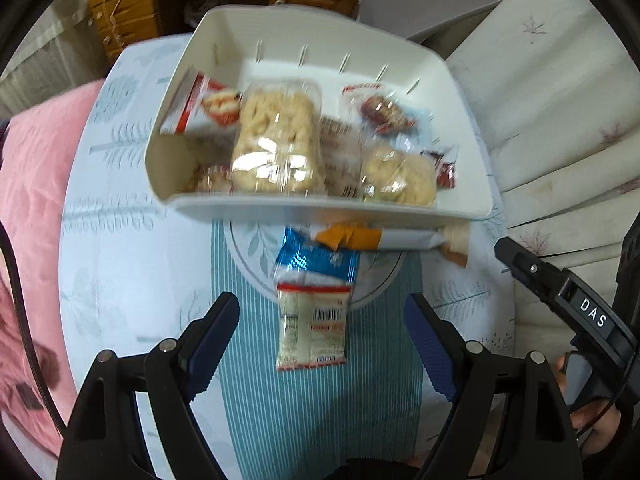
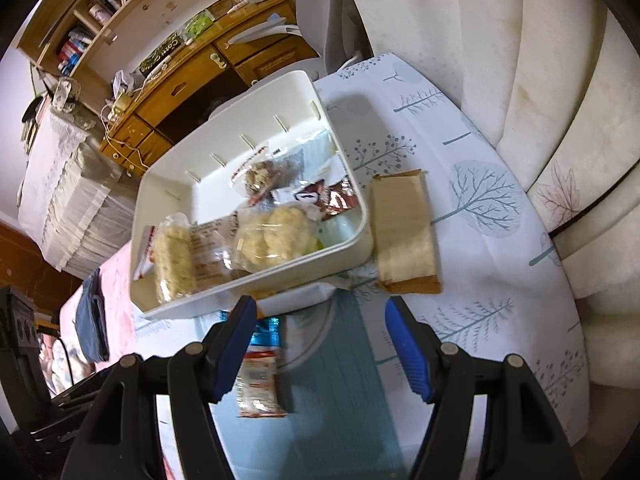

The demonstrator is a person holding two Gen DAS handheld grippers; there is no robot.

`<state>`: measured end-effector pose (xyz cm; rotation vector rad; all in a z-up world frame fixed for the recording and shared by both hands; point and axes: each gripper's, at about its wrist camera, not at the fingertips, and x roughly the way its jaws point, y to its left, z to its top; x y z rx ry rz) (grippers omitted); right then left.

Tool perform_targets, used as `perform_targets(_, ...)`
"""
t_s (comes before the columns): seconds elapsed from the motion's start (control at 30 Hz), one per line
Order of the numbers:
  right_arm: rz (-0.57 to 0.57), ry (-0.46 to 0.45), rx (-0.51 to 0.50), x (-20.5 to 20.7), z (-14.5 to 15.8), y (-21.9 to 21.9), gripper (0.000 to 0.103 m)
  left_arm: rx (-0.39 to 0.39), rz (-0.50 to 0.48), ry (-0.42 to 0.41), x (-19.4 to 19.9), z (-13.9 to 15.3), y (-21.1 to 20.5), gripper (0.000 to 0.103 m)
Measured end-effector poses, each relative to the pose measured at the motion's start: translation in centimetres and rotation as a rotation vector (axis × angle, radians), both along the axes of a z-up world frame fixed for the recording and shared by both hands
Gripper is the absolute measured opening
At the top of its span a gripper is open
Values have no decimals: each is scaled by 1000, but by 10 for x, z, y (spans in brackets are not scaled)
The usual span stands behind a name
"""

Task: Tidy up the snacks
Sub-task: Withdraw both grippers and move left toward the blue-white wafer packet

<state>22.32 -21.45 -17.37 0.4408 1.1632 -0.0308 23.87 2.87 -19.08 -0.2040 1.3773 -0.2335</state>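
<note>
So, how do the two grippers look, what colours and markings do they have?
Both are alike: black plastic frames with silver round rivets and two fingers lined with ribbed blue pads. The left gripper shows this in its own view; the right gripper too. Seen from the side, the right one carries a white "DAS" label, and a thin dark cable runs near it.

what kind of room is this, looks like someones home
Probably a lived-in home room, maybe a bedroom or living room: a round table under a tree-print cloth, a cluttered wooden desk with bookshelves, and a pink quilt beside the table.
</note>
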Motion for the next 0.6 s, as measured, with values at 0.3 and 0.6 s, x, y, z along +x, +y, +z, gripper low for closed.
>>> perform_targets(0.3, 83, 49, -50, 5, -26, -25, 67, 40, 128, 92, -28, -34, -12, 83)
perform_targets(0.6, 160, 56, -83, 16, -53, -43, 67, 32, 268, 117, -60, -62, -22, 83)
